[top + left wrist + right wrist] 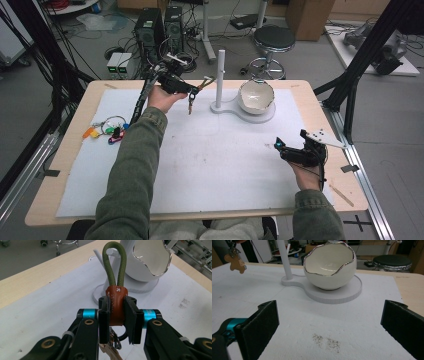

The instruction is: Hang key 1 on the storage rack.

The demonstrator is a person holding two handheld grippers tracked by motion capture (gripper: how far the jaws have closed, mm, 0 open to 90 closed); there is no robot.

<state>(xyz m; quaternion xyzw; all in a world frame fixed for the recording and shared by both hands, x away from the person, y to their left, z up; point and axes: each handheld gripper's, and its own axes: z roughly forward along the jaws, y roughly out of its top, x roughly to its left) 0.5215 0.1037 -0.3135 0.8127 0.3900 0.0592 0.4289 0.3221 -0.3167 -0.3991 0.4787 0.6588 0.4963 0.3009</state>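
On the worktop (75, 165), coloured tags (107, 131) lie left, too small to read. The left tongs (117, 315) clamp a keychain's brown leather tab (116, 305) beside the white post (220, 80); its keys hang half-hidden below. The right tongs (329, 325) gape wide, holding nothing, facing the eggshell bowl (330, 267)

The high view looked down and forward over the tabletop (210, 165). Both gripper views sat low and close, sharing the white bowl (147, 262) toward twelve o'clock.
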